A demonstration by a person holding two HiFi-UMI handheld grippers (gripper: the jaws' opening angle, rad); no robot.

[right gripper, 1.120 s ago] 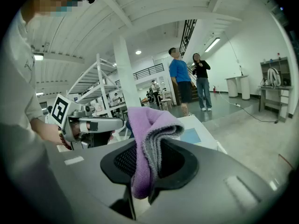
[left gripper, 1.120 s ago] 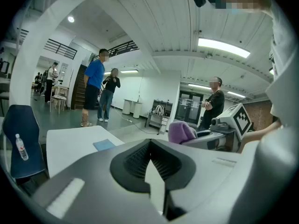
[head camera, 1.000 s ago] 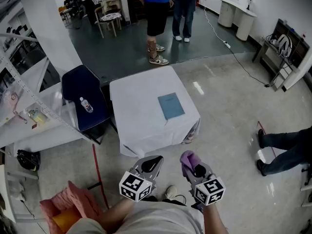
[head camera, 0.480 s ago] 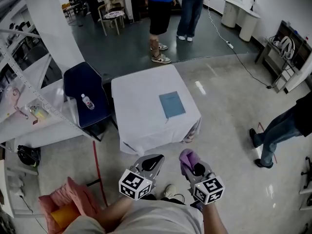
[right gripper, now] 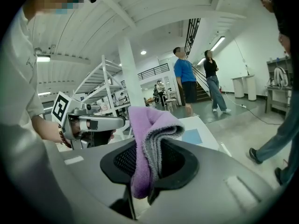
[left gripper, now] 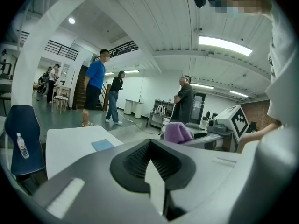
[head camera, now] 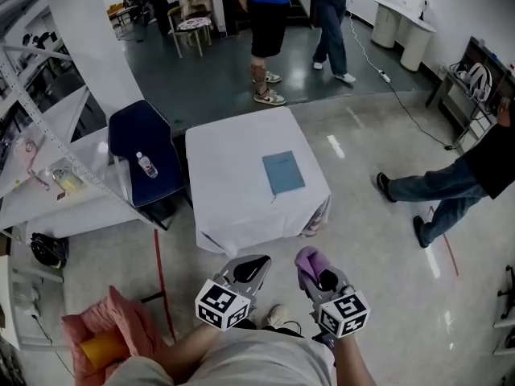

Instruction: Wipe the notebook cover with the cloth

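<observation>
The notebook (head camera: 283,173) lies flat and closed on the white tabletop (head camera: 229,191), toward its right side, with its edges a little turned against the edges of the cloth-covered top. Its cover is a plain grey-blue, and from this far I cannot see any stain or dust on it. Nothing touches it, and nothing else is on the tabletop. I judge that the wiping itself is not yet begun: only the taking of the cloth is done, and the approach and all the wiping strokes are left. The cloth (head camera: 309,262) is purple, soft and folded into several layers. It stands up out of the right claw (head camera: 315,272), whose jaws are pressed on its lower part, while the upper fold hangs free over the tips. The left claw (head camera: 251,268) is just beside the right one, its jaws together with nothing between them. Both claws are held low, close to the body of the person, over the pale floor and well apart from the tabletop. Left of the tabletop stands a dark blue chair (head camera: 138,139) with a small bottle (head camera: 146,165) lying on it.
</observation>
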